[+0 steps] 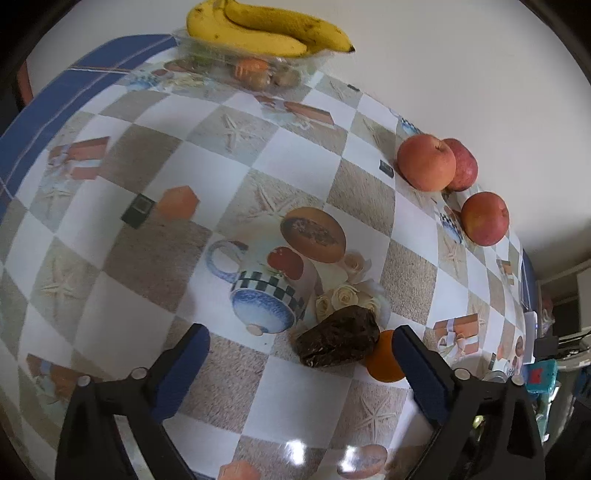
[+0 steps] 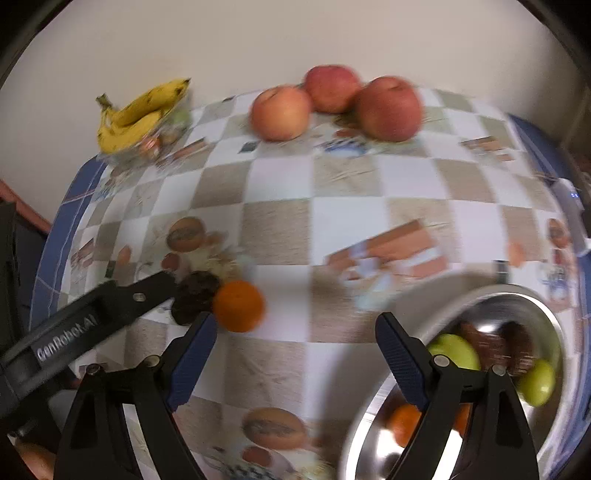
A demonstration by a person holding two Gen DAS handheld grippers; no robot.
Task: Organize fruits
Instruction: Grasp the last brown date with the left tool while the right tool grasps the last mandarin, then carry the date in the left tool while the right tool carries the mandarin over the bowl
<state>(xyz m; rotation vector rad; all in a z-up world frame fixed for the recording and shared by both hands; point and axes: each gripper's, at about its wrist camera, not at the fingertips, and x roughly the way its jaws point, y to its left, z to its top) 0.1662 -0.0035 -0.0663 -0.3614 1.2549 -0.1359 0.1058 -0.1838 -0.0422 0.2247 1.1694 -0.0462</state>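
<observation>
white lettering "genrobot.ai" runs along the black arm of the left gripper (image 2: 173, 291), seen in the right wrist view. no other text can be read in either view.

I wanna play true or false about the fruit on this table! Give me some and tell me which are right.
1. Three apples sit near the wall. True.
2. The bananas lie in the metal bowl. False: they rest on a clear container at the table's far edge.
3. The orange sits right next to a dark wrapped lump. True.
4. The left gripper is squeezing the orange. False: its jaws are open, gripping nothing.
5. Green fruits are in the metal bowl. True.
</observation>
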